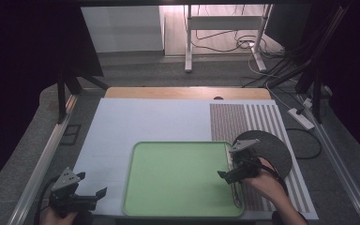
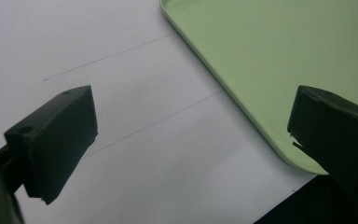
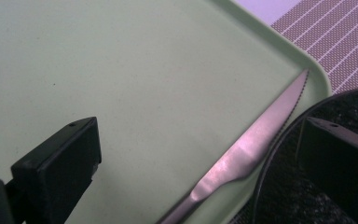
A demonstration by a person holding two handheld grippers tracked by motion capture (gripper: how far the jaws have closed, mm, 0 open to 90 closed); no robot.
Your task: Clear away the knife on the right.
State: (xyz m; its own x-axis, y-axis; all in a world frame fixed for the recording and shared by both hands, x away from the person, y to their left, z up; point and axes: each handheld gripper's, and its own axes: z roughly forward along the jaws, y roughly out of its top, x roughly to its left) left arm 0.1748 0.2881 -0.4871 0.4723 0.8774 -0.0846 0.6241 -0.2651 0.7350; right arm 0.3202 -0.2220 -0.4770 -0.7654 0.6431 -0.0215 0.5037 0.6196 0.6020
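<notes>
Your right gripper (image 1: 227,174) is hovering w/ jaws apart, gripping nothing, over the green tray (image 1: 178,211) — a steel knife (image 3: 242,158) is lying along its right rim, beside the dark round plate (image 1: 276,145). Left gripper (image 1: 101,193) is gaping too, over the white sheet (image 1: 145,122).

Green tray (image 1: 178,180) lies on white sheet (image 1: 145,122) covering surface, near front edge. Knife (image 1: 235,187) lies along tray's right rim, lengthwise front to back. Striped mat (image 1: 243,119) right of tray; dark round plate (image 1: 274,147) on mat, just beside tray's far right corner. Right tool (image 1: 236,172), held in hand (image 1: 262,180), over tray's right edge by knife. Left tool (image 1: 96,197) low at front left, off tray, jaws apart, pointing toward tray. Cables on floor beyond surface.
</notes>
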